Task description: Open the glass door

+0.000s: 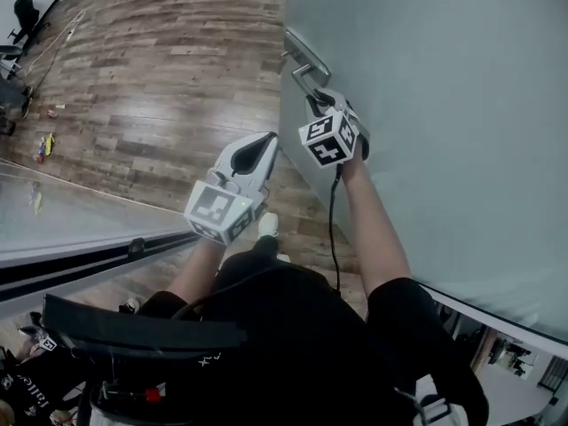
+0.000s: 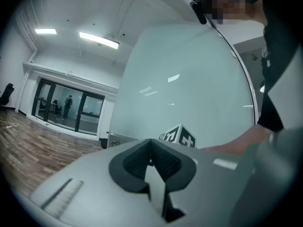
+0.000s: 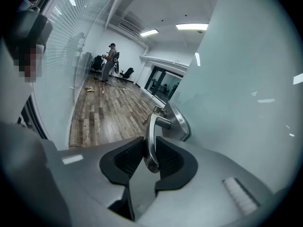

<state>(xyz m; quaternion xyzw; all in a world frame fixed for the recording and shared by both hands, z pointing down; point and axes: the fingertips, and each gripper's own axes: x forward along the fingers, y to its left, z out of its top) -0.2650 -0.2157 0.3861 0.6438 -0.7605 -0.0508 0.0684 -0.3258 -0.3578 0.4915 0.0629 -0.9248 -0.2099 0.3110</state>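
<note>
The right hand-held gripper (image 3: 150,156) is clenched on the lever handle (image 3: 152,126) of the glass door (image 1: 426,105), upper centre of the head view; the left hand-held gripper (image 2: 152,162) is closed and empty. With the handle gripped, the next move is probably to swing the door wide in a steady arc

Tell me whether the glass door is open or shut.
Open: in the right gripper view, wood floor shows between the glass door edge and the glass wall; the right gripper grips its handle.

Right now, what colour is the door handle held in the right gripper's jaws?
The door handle is polished silver metal, clearest in the right gripper view.
</note>
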